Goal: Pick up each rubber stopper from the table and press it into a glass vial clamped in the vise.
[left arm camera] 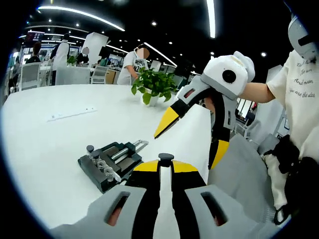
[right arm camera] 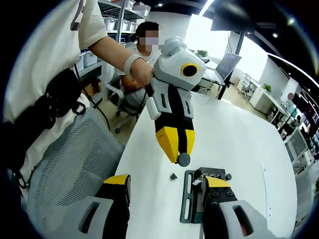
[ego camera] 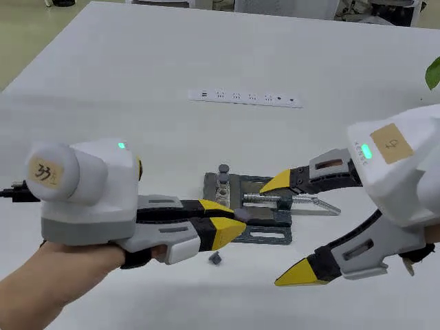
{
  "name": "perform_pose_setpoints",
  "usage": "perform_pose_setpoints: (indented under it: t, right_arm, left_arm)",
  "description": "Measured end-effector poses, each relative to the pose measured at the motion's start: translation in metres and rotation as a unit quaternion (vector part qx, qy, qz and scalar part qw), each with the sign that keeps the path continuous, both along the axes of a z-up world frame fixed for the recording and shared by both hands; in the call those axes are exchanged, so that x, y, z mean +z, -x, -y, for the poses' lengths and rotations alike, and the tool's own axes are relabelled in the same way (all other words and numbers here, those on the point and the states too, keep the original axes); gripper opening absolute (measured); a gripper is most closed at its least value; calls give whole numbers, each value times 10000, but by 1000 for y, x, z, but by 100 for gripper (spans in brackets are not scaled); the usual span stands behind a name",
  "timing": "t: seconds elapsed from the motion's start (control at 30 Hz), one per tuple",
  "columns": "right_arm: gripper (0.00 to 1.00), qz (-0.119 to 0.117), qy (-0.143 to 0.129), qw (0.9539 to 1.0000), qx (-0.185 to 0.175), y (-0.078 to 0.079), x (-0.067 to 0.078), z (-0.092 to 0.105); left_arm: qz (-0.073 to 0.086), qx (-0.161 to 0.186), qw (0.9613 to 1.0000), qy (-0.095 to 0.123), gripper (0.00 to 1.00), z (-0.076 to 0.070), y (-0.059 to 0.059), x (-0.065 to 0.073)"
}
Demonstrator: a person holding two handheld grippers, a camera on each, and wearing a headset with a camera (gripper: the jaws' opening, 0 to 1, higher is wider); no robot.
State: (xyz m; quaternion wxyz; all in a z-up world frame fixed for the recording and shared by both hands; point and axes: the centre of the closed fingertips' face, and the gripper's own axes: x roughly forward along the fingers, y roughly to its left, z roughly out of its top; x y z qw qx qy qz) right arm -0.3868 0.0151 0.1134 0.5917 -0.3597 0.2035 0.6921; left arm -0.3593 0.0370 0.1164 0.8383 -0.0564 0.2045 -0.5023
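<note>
While the left gripper (ego camera: 237,218) pinches a rubber stopper (left arm camera: 165,158) in its jaws, vials (ego camera: 223,176) in the vise (left arm camera: 124,160) stand just ahead-left; right gripper (ego camera: 271,235) jaws apart, empty.

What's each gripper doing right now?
Left gripper: shut on a stopper.
Right gripper: open, holding nothing.

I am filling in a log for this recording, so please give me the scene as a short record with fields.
left gripper: shut on the held stopper, tips close to the vise
right gripper: open, holding nothing
vise: on the white table, with vials clamped at one end
loose stopper: on the table, on the near side of the vise
power strip: farther back on the table
</note>
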Motion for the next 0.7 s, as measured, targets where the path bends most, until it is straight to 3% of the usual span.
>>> perform_pose_setpoints:
  t: [0.1, 0.3, 0.4, 0.7]
  right_arm:
    - [54, -65, 46, 9999, 67, 2, 0, -2]
    - [48, -108, 104, 9997, 189, 4, -3, -7]
    - [44, -147, 162, 9994, 261, 6, -5, -8]
    - [30, -179, 332, 9980, 499, 10, -12, -9]
  left_arm:
    - [190, -159, 9995, -195, 3, 3, 6, -1]
    - [288, -325, 9983, -396, 2, 10, 13, -5]
    - [387, -492, 9960, -637, 2, 14, 18, -10]
    - [425, -723, 9929, -849, 2, 21, 29, -18]
